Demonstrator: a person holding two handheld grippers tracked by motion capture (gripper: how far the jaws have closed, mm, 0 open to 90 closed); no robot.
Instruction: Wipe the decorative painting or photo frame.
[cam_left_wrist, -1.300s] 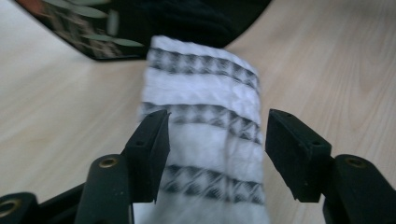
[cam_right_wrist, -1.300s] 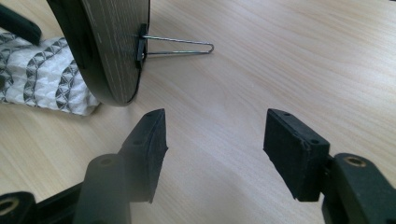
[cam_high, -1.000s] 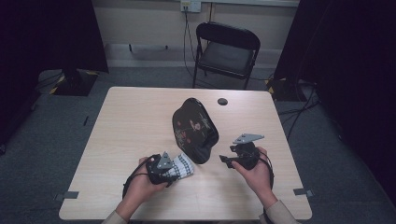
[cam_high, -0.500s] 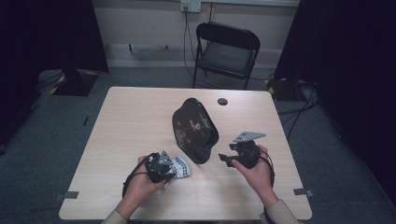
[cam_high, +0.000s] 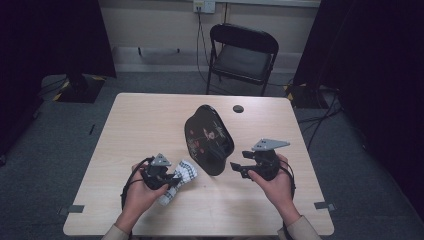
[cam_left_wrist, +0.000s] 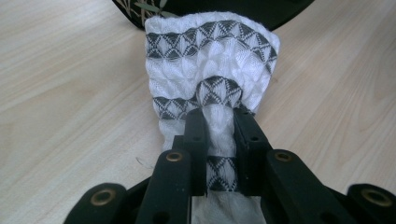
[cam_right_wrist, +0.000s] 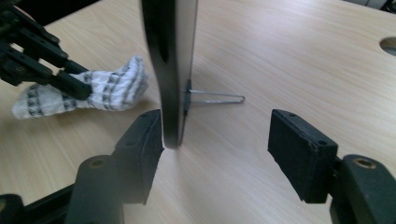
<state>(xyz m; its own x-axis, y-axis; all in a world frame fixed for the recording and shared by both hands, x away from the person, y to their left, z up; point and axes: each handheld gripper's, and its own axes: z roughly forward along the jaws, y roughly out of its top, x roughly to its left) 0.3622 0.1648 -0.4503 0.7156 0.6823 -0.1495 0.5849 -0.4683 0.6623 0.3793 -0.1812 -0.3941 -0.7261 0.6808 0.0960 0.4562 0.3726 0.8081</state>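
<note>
woven cloth (cam_left_wrist: 212, 65) bunched in left tongs (cam_left_wrist: 219, 116); glossy black plaque (cam_high: 207, 137) upright.

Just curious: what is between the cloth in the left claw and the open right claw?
The edge of the black plate on its wire stand, seen in the right gripper view.

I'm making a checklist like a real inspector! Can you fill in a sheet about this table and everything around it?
Surface: pale wooden table, with a round hole near its far edge.
Job's things: patterned white cloth; black decorated plaque upright on a wire stand.
Clutter: nothing seen.
Grippers: left gripper pinches the cloth; right gripper open around the plaque's edge.
Cables: wall cords, floor cords.
Surroundings: folding chair, dark curtains.
</note>
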